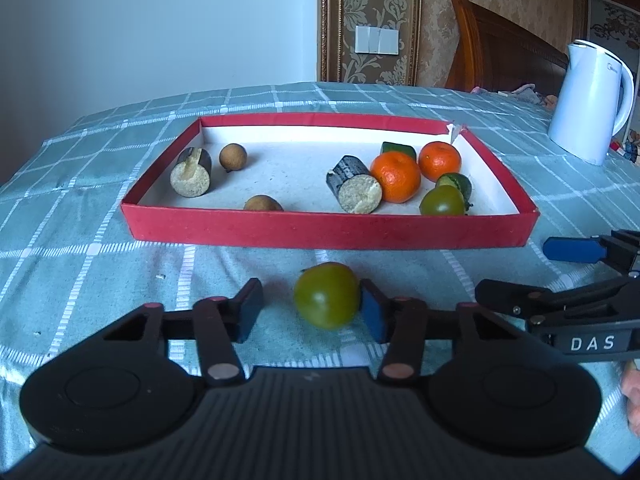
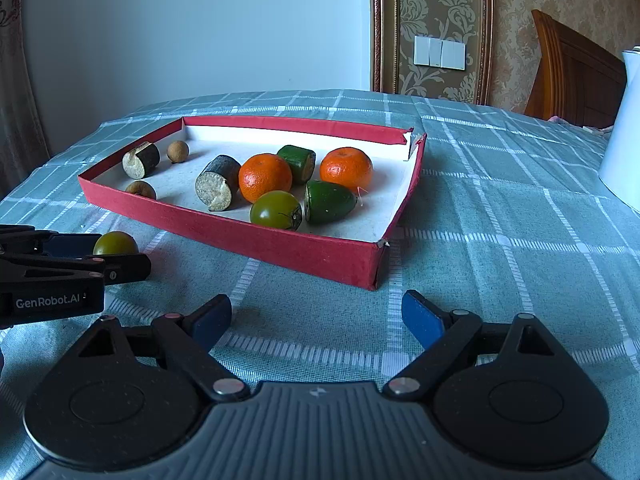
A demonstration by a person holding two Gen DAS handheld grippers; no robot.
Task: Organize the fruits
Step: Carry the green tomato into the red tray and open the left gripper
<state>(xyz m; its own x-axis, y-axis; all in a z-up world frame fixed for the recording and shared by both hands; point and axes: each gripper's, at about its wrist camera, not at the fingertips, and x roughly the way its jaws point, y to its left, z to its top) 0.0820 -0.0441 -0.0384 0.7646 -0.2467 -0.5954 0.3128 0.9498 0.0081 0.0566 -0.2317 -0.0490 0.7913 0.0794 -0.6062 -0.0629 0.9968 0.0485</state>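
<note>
A green tomato [image 1: 326,295] lies on the tablecloth in front of the red tray [image 1: 320,230]. My left gripper [image 1: 312,312] is open around it: the right pad touches it, the left pad stands apart. The tomato also shows in the right wrist view [image 2: 115,243], behind the left gripper's fingers [image 2: 120,268]. The tray [image 2: 280,246] holds two oranges [image 2: 265,177], a second green tomato [image 2: 276,210], green fruit pieces [image 2: 328,202], dark cane pieces [image 2: 218,188] and small brown longans [image 2: 177,151]. My right gripper [image 2: 316,318] is open and empty, in front of the tray's near corner.
A white kettle [image 1: 590,100] stands at the back right of the table. A checked teal cloth [image 2: 500,240] covers the table. A wooden headboard [image 1: 504,48] and the wall stand behind. The right gripper's fingers [image 1: 572,250] reach in from the right in the left wrist view.
</note>
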